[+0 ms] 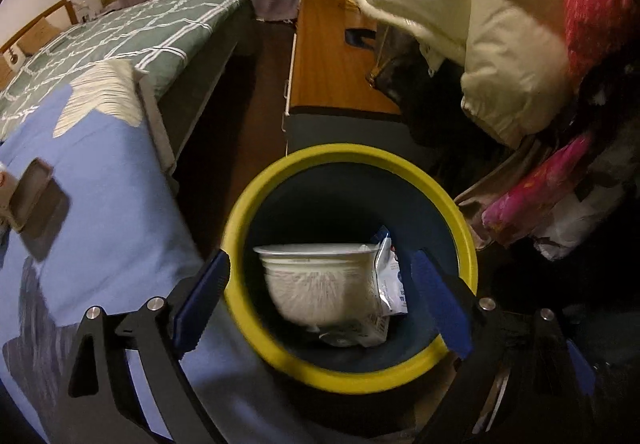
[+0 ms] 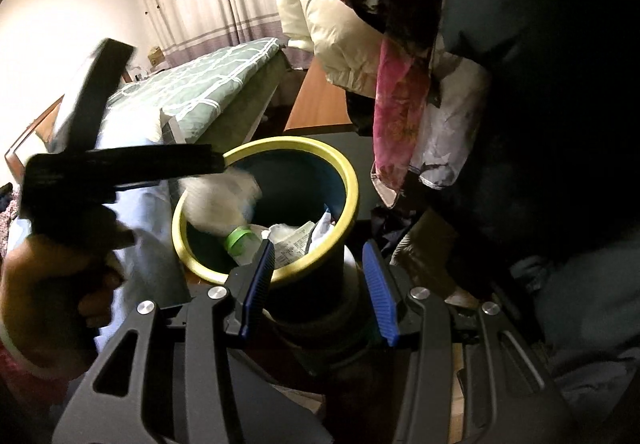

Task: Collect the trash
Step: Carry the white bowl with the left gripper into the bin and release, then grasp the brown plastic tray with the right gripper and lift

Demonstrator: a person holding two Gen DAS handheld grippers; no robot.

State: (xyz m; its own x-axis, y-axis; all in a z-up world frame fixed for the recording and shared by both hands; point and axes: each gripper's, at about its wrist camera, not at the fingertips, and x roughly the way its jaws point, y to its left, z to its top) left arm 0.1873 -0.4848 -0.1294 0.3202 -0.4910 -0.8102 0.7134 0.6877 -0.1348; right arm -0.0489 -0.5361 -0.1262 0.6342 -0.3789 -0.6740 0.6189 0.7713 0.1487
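A dark bin with a yellow rim (image 1: pixel 256 196) stands on the floor; it also shows in the right wrist view (image 2: pixel 352 180). My left gripper (image 1: pixel 320 296) is open right above its mouth. A white paper bowl (image 1: pixel 316 284) is blurred between the open fingers, apart from both pads, over wrappers (image 1: pixel 390 276) in the bin. In the right wrist view the bowl (image 2: pixel 220 200) is a white blur over the bin's left rim, above a green-capped bottle (image 2: pixel 240 240) and papers (image 2: pixel 296 244). My right gripper (image 2: pixel 320 284) is open and empty, its fingers either side of the bin's near wall.
A bed with a blue cover (image 1: pixel 100 172) lies left of the bin, with a dark phone-like slab (image 1: pixel 36 200) on it. A green-quilted bed (image 1: pixel 132 40) and a wooden desk (image 1: pixel 332 56) are behind. Hanging coats and clothes (image 1: pixel 520 44) crowd the right side.
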